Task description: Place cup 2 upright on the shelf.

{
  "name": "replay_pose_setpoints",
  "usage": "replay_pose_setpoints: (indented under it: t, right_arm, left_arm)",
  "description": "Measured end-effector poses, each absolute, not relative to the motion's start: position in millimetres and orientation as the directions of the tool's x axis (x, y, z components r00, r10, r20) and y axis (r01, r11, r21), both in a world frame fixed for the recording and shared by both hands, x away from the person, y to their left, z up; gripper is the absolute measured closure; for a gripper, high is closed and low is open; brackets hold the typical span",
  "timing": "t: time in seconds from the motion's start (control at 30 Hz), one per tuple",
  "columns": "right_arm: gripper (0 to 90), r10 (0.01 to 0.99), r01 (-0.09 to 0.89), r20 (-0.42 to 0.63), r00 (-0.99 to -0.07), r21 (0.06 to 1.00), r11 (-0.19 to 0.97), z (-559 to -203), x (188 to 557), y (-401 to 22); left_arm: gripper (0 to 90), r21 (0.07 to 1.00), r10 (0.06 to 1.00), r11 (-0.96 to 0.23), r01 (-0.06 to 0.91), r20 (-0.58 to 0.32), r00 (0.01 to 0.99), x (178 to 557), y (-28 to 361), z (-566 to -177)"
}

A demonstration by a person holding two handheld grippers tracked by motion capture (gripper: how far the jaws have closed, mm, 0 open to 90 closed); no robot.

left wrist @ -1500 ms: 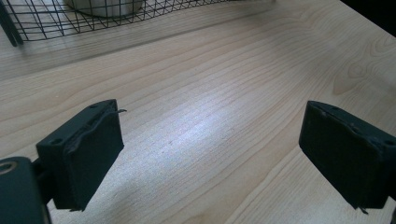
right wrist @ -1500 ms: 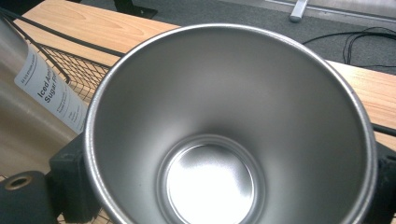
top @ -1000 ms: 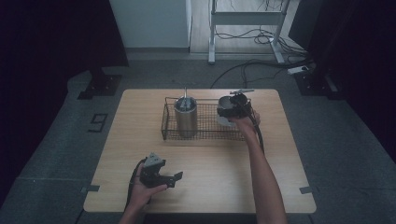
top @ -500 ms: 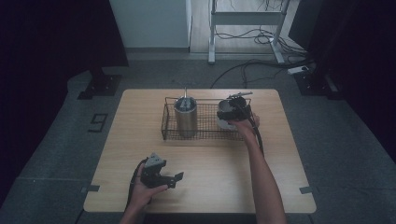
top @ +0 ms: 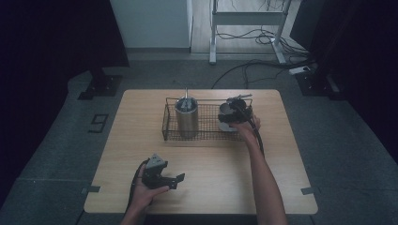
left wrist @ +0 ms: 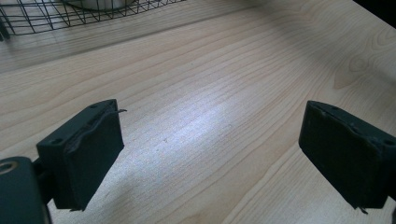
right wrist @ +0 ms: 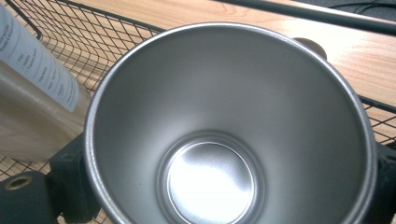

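A black wire basket [top: 206, 137] stands at the back middle of the wooden table [top: 211, 187]. In its left half stands a tall steel bottle [top: 187, 118] with a lid and a straw. My right gripper [top: 234, 111] is at the basket's right end, shut on a steel cup [top: 226, 120]. In the right gripper view the cup [right wrist: 224, 116] shows its empty inside, a jaw pressing on each side, with the basket mesh [right wrist: 93, 42] and the bottle [right wrist: 32, 107] behind. My left gripper [top: 173, 180] rests near the table's front edge, open over bare wood [left wrist: 210, 154].
The table stands on a grey floor with dark curtains at both sides. A metal stand [top: 248, 18] and cables [top: 253, 70] lie behind the table. Bare wood stretches between the basket and the left gripper.
The right gripper with the cup has shifted slightly toward the near side of the basket. The left gripper has stayed put.
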State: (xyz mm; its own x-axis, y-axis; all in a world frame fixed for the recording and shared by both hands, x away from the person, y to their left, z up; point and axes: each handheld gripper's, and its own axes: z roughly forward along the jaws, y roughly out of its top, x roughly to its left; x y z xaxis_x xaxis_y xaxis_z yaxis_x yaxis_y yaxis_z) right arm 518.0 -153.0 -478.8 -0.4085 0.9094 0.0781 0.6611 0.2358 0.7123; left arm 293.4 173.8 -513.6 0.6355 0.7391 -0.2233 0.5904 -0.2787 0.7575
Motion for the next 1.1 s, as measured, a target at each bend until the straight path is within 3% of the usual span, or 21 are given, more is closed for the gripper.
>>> replay_pose_setpoints:
  t: [0.83,1.1]
  right_arm:
    - [6.2,0.915,0.688,0.004,-0.403,0.661,0.299,-484.1,513.1,-148.2]
    - [2.9,0.922,0.682,0.03,-0.385,0.682,0.263,-478.5,511.1,-152.7]
  left_arm:
    - [6.4,0.753,0.734,-0.291,0.59,-0.22,0.643,292.9,170.9,-515.1]
    - [6.4,0.753,0.733,-0.293,0.589,-0.218,0.644,292.5,170.2,-514.9]
